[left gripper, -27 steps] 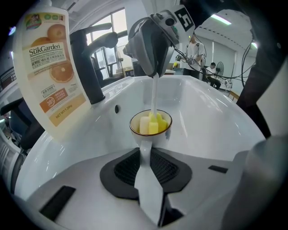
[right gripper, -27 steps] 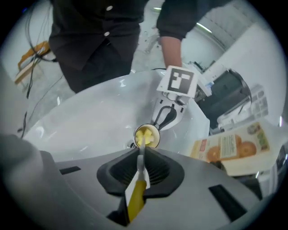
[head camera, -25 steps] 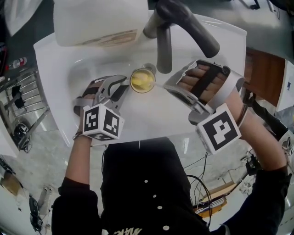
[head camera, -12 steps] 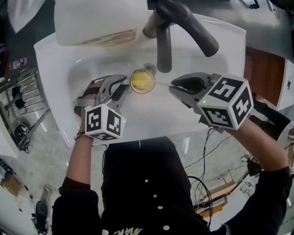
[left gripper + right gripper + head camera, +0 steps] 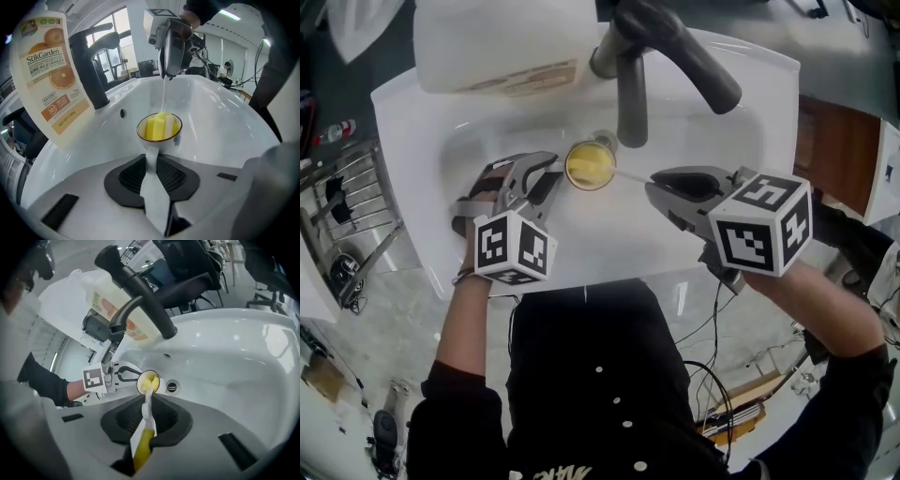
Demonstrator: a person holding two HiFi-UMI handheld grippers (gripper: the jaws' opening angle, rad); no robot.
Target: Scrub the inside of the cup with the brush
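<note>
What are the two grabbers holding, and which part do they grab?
The left gripper pinches the cup by its handle. The right gripper holds the brush by its handle's end, its yellow head inside the cup.

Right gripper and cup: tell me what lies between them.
The brush, its thin handle running from the right gripper to the yellow head inside the cup, spans that gap; the head view shows it.

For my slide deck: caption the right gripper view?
Right tool holds brush inside cup gripped by left tool, over white sink.
</note>
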